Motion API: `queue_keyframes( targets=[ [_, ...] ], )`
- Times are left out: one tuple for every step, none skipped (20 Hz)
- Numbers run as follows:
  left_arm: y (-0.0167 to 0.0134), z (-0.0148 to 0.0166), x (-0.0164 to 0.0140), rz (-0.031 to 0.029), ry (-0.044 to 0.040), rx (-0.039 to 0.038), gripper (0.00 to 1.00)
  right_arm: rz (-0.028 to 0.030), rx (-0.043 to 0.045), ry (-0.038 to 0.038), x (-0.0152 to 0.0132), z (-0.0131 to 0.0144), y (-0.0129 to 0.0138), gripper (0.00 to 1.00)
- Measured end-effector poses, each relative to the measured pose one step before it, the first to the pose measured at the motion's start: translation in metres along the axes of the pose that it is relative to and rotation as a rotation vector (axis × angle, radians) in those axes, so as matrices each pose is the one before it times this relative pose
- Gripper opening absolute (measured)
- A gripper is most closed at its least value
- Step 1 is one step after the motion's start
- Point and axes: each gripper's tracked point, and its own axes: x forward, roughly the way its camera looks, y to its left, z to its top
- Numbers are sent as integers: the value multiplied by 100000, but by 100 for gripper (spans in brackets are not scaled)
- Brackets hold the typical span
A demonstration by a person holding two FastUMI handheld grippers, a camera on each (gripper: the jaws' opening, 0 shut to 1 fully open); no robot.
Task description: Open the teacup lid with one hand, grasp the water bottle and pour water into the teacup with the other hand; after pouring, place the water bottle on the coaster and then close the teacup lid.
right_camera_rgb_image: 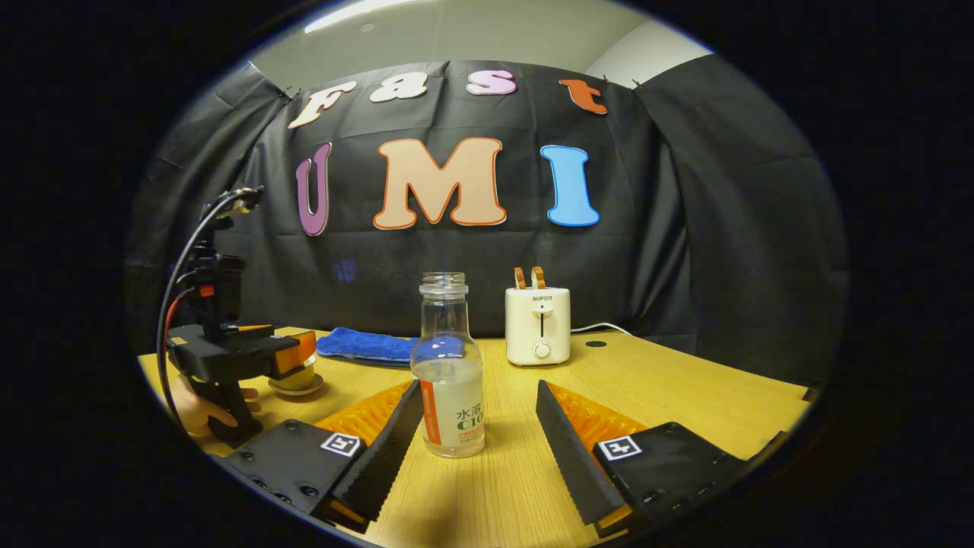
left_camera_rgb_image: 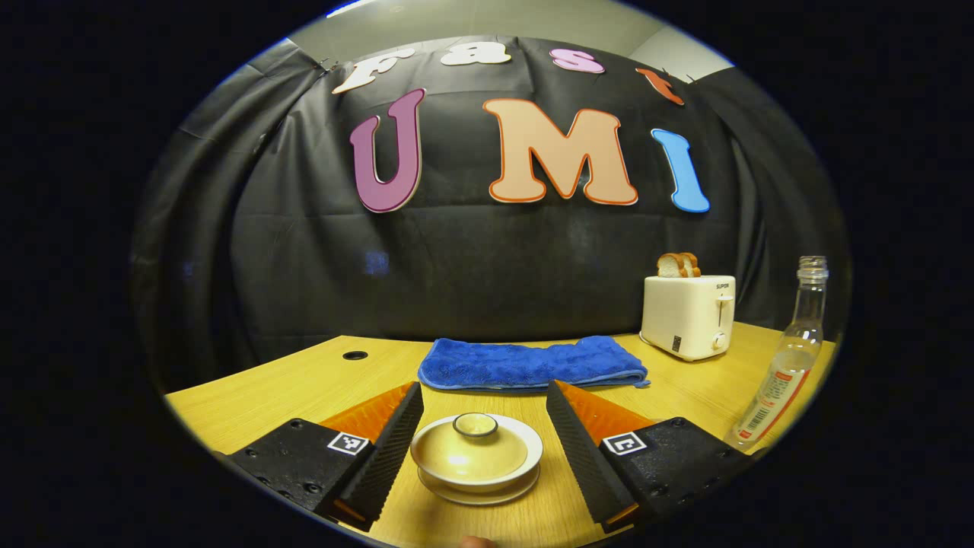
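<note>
Left gripper view: our left gripper (left_camera_rgb_image: 481, 434) straddles the lidded teacup (left_camera_rgb_image: 476, 457) on the table (left_camera_rgb_image: 251, 396), jaws wide. Lid looks glazed, slippery, fragile; we'd pinch its knob (left_camera_rgb_image: 475, 425). Right gripper (right_camera_rgb_image: 478, 434), jaws wide, flanks the bottle (right_camera_rgb_image: 449, 380): light, smooth; grip mid-body.

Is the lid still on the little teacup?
Yes, on. The lid sits flat over the teacup, knob up, with the left gripper fingers open on both sides, not touching it.

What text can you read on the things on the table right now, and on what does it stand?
"SUPOR": front of the toaster.
Water bottle label: the print is small and partly turned away, so I cannot read it reliably.
Small sticker low on the toaster's side: too small to read.
Teacup and blue towel: no text seen.
</note>
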Motion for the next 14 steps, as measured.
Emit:
queue_keyframes(
  targets=[
    [54, -250, 529, 192, 1890, 481, 95, -4, -5, -40, 24, -71, -8, 90],
    [256, -359, 530, 1304, 1885, -47, 95, 41, -54, 36, 23, 22, -26, 90],
    [369, -491, 236, 1359, 2619, -263, 95, -21, 27, -24, -8, -45, 28, 90],
    [166, -385, 241, 783, 2887, -420, 95, 39, -41, -4, -4, 62, 42, 90],
    [17, -160, -113, 71, 1478, 181, 95, 66, 24, -2, 4, -94, -46, 90],
    [-105, 5, 58, 466, 518, 277, 96, 229, -3, 8, 63, 61, 22, 90],
    [-46, -68, 19, -3, 627, 469, 96, 141, 34, -8, -22, -66, 28, 90],
    [-55, -5, 30, 151, 10, 70, 96, 130, -4, 12, -69, 14, 29, 90],
    [44, 56, 24, -68, -246, -246, 96, 45, 1, -52, 52, -39, -3, 90],
    [69, 58, -92, 395, -202, -119, 92, 5, 2, 52, 40, 116, -24, 90],
    [35, -99, -30, 502, 122, -35, 86, 11, 25, 10, 3, -103, 21, 90],
    [39, -13, -30, 216, 23, -6, 69, 3, -16, -48, -7, 42, -6, 90],
    [5, -26, 80, -186, 273, 372, 61, 12, 3, 8, 11, -37, -1, 90],
    [-137, -39, -30, -101, 490, 431, 48, 4, 16, 44, 9, 46, 51, 90]
  ],
)
